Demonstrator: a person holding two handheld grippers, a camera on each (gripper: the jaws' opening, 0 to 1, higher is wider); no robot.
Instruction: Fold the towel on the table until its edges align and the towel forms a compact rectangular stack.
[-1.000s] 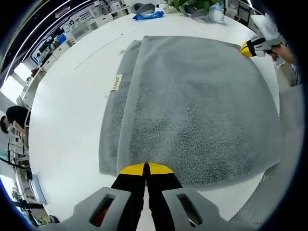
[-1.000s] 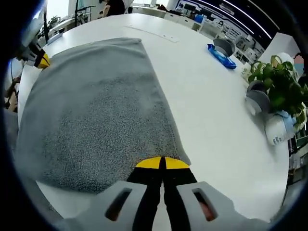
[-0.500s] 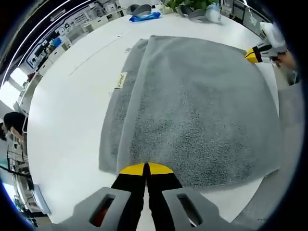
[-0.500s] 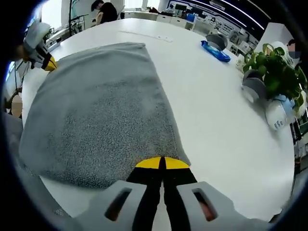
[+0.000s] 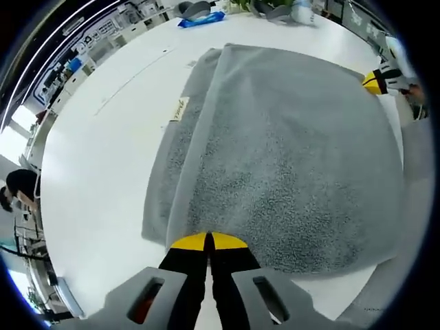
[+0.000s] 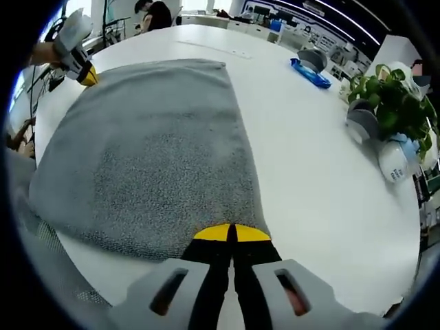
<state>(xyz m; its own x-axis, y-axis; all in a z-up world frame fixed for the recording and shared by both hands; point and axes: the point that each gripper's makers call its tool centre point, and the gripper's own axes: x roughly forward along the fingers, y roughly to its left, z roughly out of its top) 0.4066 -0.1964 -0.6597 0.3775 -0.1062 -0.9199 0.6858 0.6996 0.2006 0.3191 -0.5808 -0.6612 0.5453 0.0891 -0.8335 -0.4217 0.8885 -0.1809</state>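
Observation:
A grey towel (image 5: pixel 275 151) lies folded over on the white table (image 5: pixel 96 158); its top layer is offset from the lower layer, which carries a small label (image 5: pixel 180 108). My left gripper (image 5: pixel 209 240) is shut on the towel's near corner in the left gripper view. In the right gripper view the same towel (image 6: pixel 158 151) spreads ahead, and my right gripper (image 6: pixel 230 232) is shut on its other near corner. Each gripper's yellow tip appears in the other's view: the right gripper (image 5: pixel 377 81) at the far right, the left gripper (image 6: pixel 84 74) at the far left.
A potted plant (image 6: pixel 395 113), a white bottle (image 6: pixel 393 168) and grey bowl-like items (image 6: pixel 366 129) stand at the table's far side. A blue object (image 6: pixel 307 73) lies beyond the towel. A person (image 6: pixel 157 14) is in the background. A mesh chair back (image 6: pixel 48 275) is near the table edge.
Both views have shifted slightly with the hands, the towel reaching further across the table. Both grippers stay shut on their corners.

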